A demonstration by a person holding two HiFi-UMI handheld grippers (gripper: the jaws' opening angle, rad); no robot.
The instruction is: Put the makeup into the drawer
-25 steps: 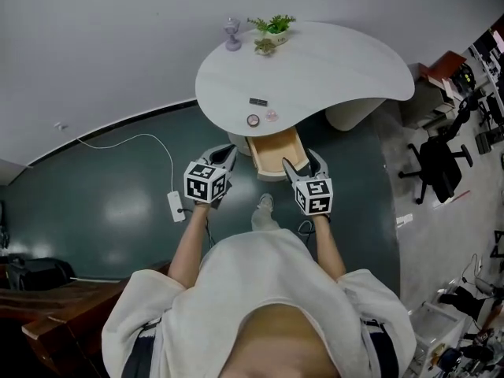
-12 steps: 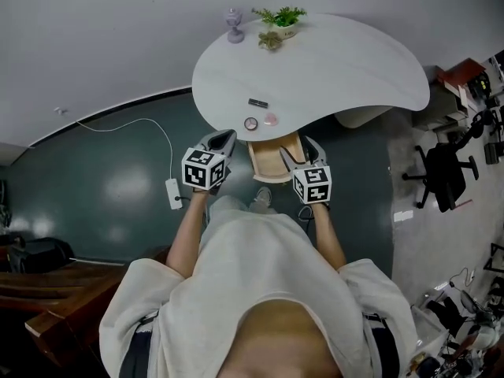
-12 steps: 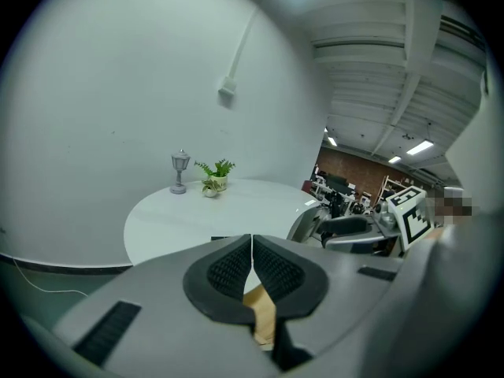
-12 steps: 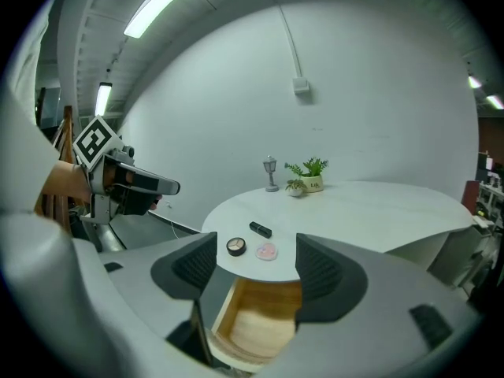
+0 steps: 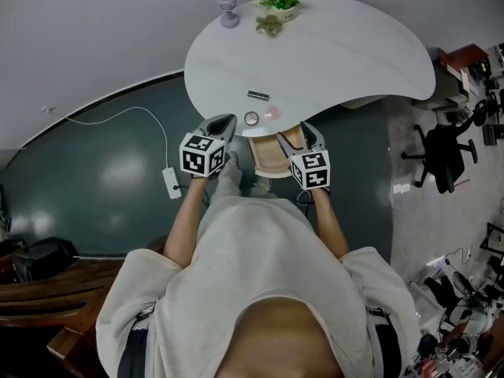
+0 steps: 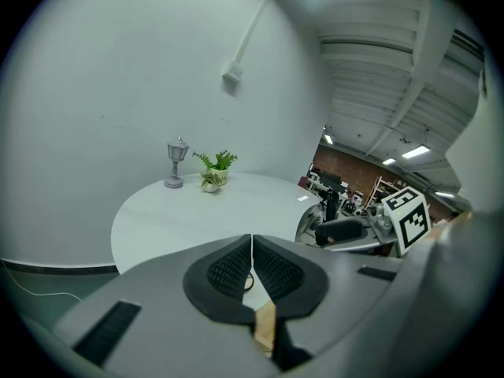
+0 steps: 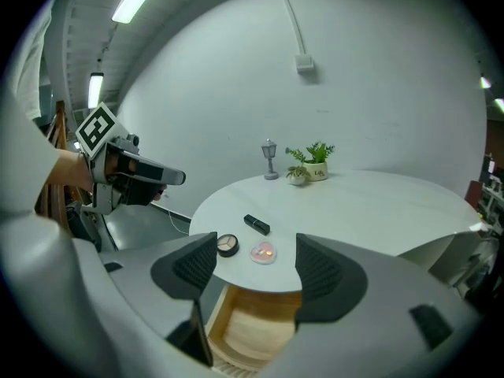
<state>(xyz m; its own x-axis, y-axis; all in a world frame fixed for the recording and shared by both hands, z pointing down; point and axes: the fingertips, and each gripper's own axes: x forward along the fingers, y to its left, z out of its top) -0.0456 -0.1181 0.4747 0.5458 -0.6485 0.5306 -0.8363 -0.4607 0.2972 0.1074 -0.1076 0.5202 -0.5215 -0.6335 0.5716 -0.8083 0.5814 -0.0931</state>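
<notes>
**head view with both gripper views.** a person stood at the near edge of a white rounded table (image 5: pixel 339 46), holding a gripper in each hand, both short of the tabletop. the left gripper (image 5: pixel 223 122) hung by the table's near left edge. in the left gripper view its two ribbed pads met along a thin seam, so the jaws were closed on each other. the right gripper (image 7: pixel 256 270) hung above the right side of the open drawer (image 5: pixel 272 154). in the right gripper view its jaws stood wide apart, framing the table edge and the drawer beyond and touching neither.

the makeup lay in a small group on the tabletop, just behind the drawer's opening, with none of it inside the drawer.
- a round compact (image 7: pixel 227 245) lay nearest the table edge, on the left.
- a pink heart-shaped case (image 7: pixel 263 253) lay just beside it on the right, not touching it.
- a black lipstick tube (image 7: pixel 257 224) lay flat a little farther back.

the drawer, of pale wood, was pulled out beneath the table edge.

at the table's far edge stood a small grey lamp ornament (image 7: pixel 270 160) and a potted plant (image 7: pixel 315 162), near each other. on the dark floor a white power strip (image 5: pixel 171 182) lay to the person's left, and a black office chair (image 5: pixel 445 156) stood well apart on the right.
</notes>
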